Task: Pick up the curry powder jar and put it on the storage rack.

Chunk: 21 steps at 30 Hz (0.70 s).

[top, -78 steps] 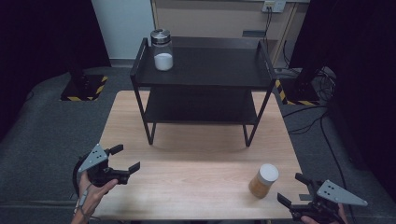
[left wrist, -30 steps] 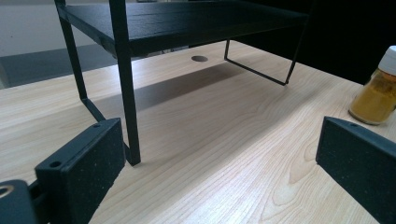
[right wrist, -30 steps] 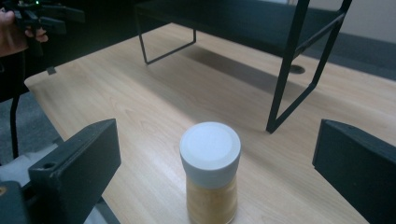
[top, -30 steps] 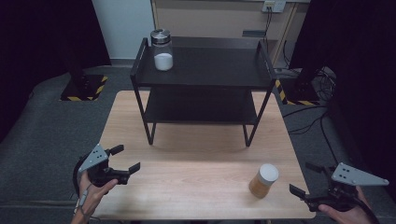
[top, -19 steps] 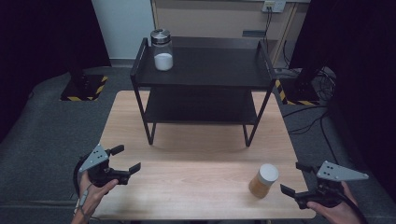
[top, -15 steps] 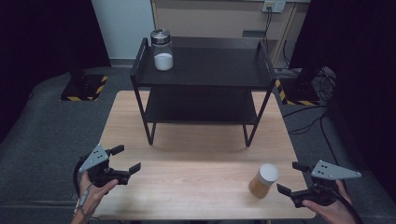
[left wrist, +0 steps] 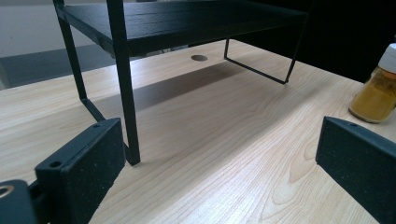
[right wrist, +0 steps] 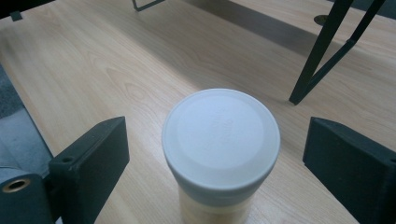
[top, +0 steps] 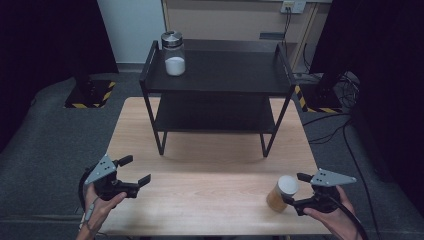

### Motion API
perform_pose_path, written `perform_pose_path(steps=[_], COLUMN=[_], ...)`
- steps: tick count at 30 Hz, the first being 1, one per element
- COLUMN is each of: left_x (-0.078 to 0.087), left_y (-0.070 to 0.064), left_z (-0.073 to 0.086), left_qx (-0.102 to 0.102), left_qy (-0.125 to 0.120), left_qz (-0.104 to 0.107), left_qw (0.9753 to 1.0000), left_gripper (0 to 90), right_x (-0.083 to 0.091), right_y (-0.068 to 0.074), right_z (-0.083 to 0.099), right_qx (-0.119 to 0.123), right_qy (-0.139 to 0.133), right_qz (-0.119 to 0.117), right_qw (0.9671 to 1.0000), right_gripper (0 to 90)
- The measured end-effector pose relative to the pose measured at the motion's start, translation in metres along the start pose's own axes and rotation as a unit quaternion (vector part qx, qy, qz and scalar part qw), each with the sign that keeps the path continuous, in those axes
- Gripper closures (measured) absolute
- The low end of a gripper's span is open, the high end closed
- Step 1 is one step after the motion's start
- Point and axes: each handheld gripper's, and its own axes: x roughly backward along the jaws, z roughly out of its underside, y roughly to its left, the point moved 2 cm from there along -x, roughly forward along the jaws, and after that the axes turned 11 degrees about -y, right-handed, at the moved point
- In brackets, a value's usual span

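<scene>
Spice jar (top: pixel 281 193), white lid, upright on table (top: pixel 210 165) near its 5 o'clock corner. Right gripper (top: pixel 295 189) at jar's 3 o'clock, jaws spread either side, not touching. Left gripper (top: pixel 134 171) at table's 8 o'clock, jaws released, empty.

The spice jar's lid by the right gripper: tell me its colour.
White; the lid shows best in the right gripper view.

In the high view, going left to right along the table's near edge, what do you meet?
Left gripper → bare wooden table → white-lidded spice jar → right gripper, open around the jar.
</scene>
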Motion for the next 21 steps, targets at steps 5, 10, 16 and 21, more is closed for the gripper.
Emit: perform_pose_path(steps=[5,10,16,21], left_x=[0.000,0.000,0.000,0.000], left_y=[0.000,0.000,0.000,0.000], left_z=[0.000,0.000,0.000,0.000], left_qx=[-0.001,0.000,-0.001,0.000], left_qy=[0.000,0.000,0.000,0.000], left_qz=[0.000,-0.001,0.000,-0.001], left_qw=[1.0000,1.0000,1.0000,1.0000], left_gripper=[0.2,0.2,0.2,0.2], right_x=[-0.009,-0.014,-0.016,-0.017], right_y=[0.001,0.000,0.000,0.002], right_z=[0.001,0.000,0.002,0.002], right_qx=[0.008,0.009,0.013,0.026], right_qy=[0.012,0.018,0.022,0.027], right_qz=[0.003,-0.001,0.004,0.008], right_qw=[0.9999,0.9998,0.9997,0.9993], right_gripper=[10.2,13.5,19.1,30.8])
